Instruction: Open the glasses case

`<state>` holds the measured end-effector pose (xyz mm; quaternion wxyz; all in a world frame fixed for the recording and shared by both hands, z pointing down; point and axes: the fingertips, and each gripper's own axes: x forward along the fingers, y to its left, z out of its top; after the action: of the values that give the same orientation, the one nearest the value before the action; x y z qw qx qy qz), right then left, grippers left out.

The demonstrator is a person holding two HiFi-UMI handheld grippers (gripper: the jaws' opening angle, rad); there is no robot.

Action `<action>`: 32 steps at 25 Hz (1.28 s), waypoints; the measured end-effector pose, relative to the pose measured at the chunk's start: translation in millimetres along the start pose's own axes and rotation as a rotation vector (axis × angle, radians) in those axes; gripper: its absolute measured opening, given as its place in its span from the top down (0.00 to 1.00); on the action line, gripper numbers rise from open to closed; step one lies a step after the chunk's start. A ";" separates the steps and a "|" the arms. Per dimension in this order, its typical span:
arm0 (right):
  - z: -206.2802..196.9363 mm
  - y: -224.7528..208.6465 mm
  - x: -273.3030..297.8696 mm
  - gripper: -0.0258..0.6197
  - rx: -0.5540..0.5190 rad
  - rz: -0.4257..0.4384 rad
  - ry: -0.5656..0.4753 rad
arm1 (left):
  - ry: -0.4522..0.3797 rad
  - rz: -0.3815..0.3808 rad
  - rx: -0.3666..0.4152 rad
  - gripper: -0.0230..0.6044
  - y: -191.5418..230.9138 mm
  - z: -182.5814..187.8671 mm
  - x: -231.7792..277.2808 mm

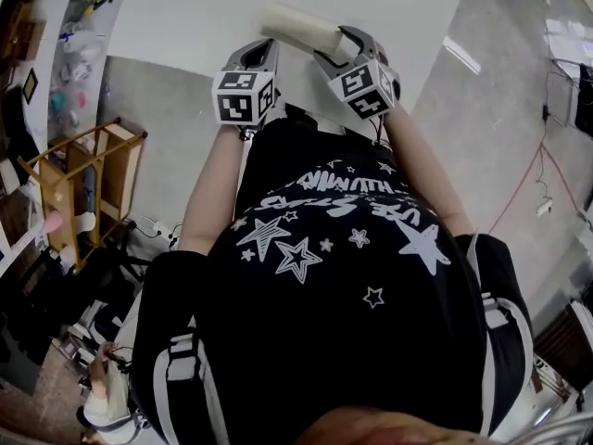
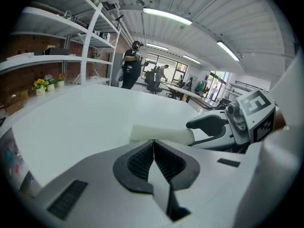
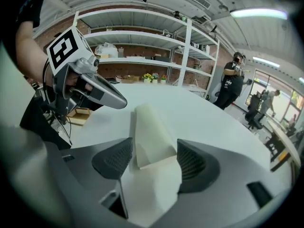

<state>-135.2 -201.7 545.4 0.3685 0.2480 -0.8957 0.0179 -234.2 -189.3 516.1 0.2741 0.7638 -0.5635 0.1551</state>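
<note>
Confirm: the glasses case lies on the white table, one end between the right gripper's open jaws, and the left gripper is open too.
Wrong on the left gripper: the left gripper view shows its jaws shut and empty. The glasses case and the right gripper are as stated.

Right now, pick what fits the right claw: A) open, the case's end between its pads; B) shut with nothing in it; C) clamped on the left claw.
A: the right gripper view shows the right claw standing wide, the cream glasses case with its near end between the pads, neither visibly pressing it.
</note>
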 end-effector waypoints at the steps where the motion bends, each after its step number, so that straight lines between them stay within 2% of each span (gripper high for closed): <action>1: -0.2 -0.5 2.6 0.53 -0.006 -0.011 0.010 | 0.017 -0.013 0.003 0.94 1.7 -1.3 4.3; 7: -2.0 -3.0 16.3 0.52 -0.053 -0.024 0.050 | 0.091 -0.066 0.020 0.94 9.3 -7.7 29.0; 13: -3.0 -3.3 10.8 0.52 -0.048 -0.019 0.057 | 0.153 -0.100 0.040 0.94 5.7 -13.6 38.3; 18: -3.0 -4.9 10.2 0.52 -0.059 -0.027 0.067 | 0.166 -0.114 0.048 0.94 1.6 -11.5 42.2; 32: -4.3 -6.0 18.8 0.52 -0.175 -0.044 0.107 | 0.201 -0.113 0.045 0.94 1.1 -15.5 45.7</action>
<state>-141.0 -214.1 560.1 0.4365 0.2332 -0.8672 -0.0551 -219.7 -215.7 553.6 0.3201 0.7808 -0.4858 0.2278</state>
